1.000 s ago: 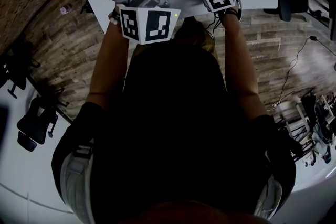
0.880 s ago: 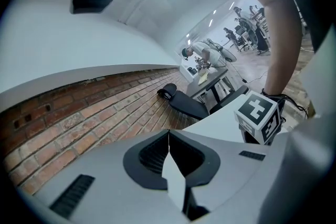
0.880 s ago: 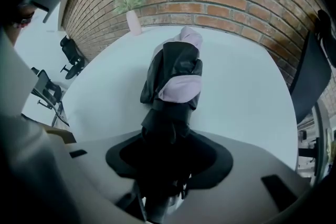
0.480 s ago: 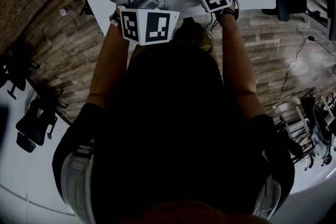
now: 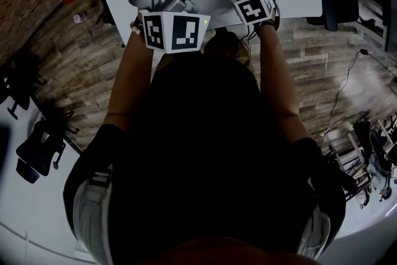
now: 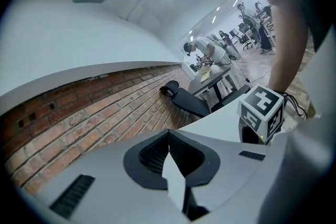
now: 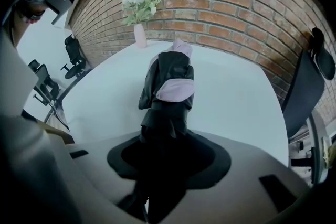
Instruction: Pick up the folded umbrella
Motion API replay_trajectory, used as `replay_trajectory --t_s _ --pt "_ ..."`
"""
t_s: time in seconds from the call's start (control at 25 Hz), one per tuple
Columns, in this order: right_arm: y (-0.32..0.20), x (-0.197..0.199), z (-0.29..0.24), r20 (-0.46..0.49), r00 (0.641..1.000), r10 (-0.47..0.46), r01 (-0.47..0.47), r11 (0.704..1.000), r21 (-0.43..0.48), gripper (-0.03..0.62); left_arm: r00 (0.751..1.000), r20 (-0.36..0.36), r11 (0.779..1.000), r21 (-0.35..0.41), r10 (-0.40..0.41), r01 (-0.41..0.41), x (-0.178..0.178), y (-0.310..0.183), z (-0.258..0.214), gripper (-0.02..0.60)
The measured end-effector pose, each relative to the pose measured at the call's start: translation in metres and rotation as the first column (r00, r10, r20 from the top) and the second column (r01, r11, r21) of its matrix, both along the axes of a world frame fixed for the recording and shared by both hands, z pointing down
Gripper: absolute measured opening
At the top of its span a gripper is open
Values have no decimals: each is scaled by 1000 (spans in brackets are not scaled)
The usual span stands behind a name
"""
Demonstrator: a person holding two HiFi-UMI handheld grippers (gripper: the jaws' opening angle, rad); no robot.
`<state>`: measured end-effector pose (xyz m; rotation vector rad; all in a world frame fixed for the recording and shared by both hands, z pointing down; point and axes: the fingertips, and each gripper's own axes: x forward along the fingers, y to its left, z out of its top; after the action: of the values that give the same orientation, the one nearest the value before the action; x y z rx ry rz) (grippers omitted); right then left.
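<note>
The folded umbrella (image 7: 168, 81), black with a pale pink patch, lies on the white table (image 7: 236, 97) and points away towards a brick wall. Its near end fills the gap of my right gripper (image 7: 167, 144). The jaws have just been closing and now press on it from both sides. In the head view the right gripper's marker cube (image 5: 253, 7) is at the table's near edge. My left gripper (image 6: 169, 134) hangs beside it, roughly level, with its jaws together and nothing in them. The left gripper's marker cube (image 5: 173, 31) shows in the head view too.
A pink vase with white flowers (image 7: 139, 34) stands at the table's far left edge by the brick wall (image 7: 236, 13). A dark office chair (image 7: 307, 86) is at the table's right side. More chairs (image 5: 37, 146) stand on the wooden floor to the left.
The whole head view has drifted slightly. Both grippers keep their places over the table's near edge.
</note>
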<state>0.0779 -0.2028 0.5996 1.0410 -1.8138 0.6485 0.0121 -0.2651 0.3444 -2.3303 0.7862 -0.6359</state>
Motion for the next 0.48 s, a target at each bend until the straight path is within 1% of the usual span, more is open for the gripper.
replay_trajectory --t_s 0.2,0.48 --pt "-12 -1 -19 6 1000 7 -7 998 67 198 1000 0 1000 14 -20 20 -8 -3 -8 12" --pt "-30 -4 -51 15 1000 14 -17 987 157 198 999 8 999 31 -42 41 -13 -4 -18 12"
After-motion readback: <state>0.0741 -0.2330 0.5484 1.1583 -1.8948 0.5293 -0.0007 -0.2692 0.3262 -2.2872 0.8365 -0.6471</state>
